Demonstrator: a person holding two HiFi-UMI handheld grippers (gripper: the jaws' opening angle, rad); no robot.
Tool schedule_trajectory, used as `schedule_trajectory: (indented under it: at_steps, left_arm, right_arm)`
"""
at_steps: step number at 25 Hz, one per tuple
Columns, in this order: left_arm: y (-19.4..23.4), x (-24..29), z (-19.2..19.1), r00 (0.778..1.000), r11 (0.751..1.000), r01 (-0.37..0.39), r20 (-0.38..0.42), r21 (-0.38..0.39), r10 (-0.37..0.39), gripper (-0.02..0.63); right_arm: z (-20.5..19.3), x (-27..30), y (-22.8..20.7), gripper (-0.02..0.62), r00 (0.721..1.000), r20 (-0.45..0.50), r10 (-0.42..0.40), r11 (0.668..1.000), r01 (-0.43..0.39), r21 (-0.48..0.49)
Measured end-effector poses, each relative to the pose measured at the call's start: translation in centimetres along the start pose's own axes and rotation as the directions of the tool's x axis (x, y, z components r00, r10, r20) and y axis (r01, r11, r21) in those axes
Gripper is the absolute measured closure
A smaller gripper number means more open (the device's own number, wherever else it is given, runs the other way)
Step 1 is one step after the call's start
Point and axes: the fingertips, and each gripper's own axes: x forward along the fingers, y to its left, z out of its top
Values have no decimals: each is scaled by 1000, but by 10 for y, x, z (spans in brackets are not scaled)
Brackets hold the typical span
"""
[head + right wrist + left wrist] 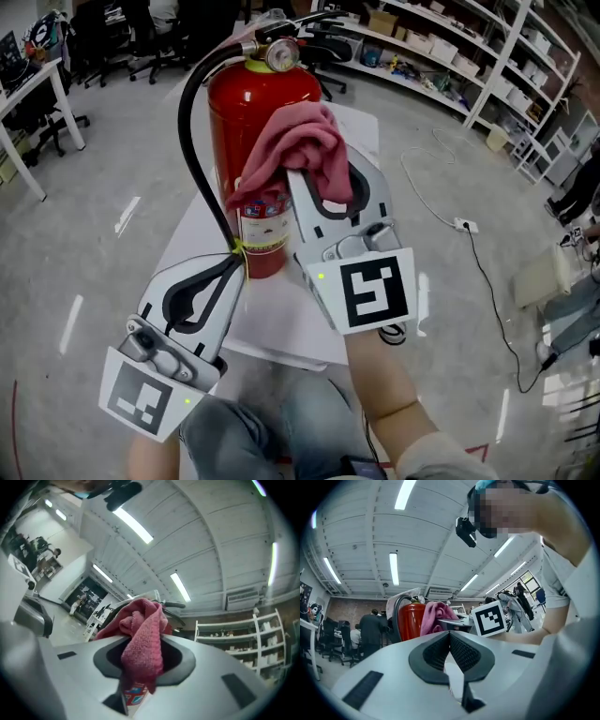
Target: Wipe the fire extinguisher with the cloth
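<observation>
A red fire extinguisher [258, 112] with a black hose [192, 141] and a gauge [281, 56] stands upright on a white table [281, 323]. My right gripper [319, 183] is shut on a pink cloth [302, 150], which is pressed against the cylinder's upper right side. In the right gripper view the cloth [143, 644] bunches between the jaws of my right gripper [140, 665], over the extinguisher's label [133, 693]. My left gripper [234, 261] is shut and empty, its tips by the hose near the cylinder's lower left. In the left gripper view, past my left gripper [450, 633], the extinguisher [410, 620] and cloth [436, 616] stand further off.
Shelving [450, 47] with boxes runs along the back right. Office chairs [141, 37] and a desk [28, 89] stand at the back left. A cable and power strip [464, 225] lie on the grey floor to the right. People stand in the distance [370, 627].
</observation>
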Motion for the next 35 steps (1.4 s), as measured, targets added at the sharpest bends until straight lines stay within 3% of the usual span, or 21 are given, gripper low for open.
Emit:
schedule_trajectory:
  at_steps: [4,8,13,20,23,27,30,33,35]
  left_arm:
    - [-9,-13,-19,1000,1000,-20,17,3,20,597]
    - [-11,-24,-20,999,998,-51,12,22,50,597]
    - [-18,-26,-18,997,997,-72,19,26,72,597]
    - [-28,-18,-20,998,998,-62,21,16,62,597]
    - [-35,-15,-20,999,998,-52,17,21,51,597]
    - [-39,-12,-18,999,999,-47,10,22,47,597]
    - [-38,-11,-14,999,999,-51,18,15,51,597]
    - [-38,-11,-14,998,998,-57,17,15,57,597]
    - [-37,-11,-15,998,998,-61,12,16,61,597]
  right_arm:
    - [-14,-3,50,468,998,-45,47,984,-54,-171]
    - [-34,-6,70,469,998,-47,51,959,-62,-277]
    - [-83,-29,86,469,987,-143,69,964,-102,-245]
    - [-154,-57,104,470,944,-303,127,971,-180,-156]
    - [-132,-52,82,469,961,-259,101,977,-145,-158]
    - [-58,-24,31,469,994,-102,35,985,-52,-167]
    - [-13,-5,-7,469,999,-48,-14,980,4,-198]
    - [-2,3,-14,470,1000,-27,11,967,-17,-253]
    - [-19,-4,-5,472,999,-44,29,965,-40,-261]
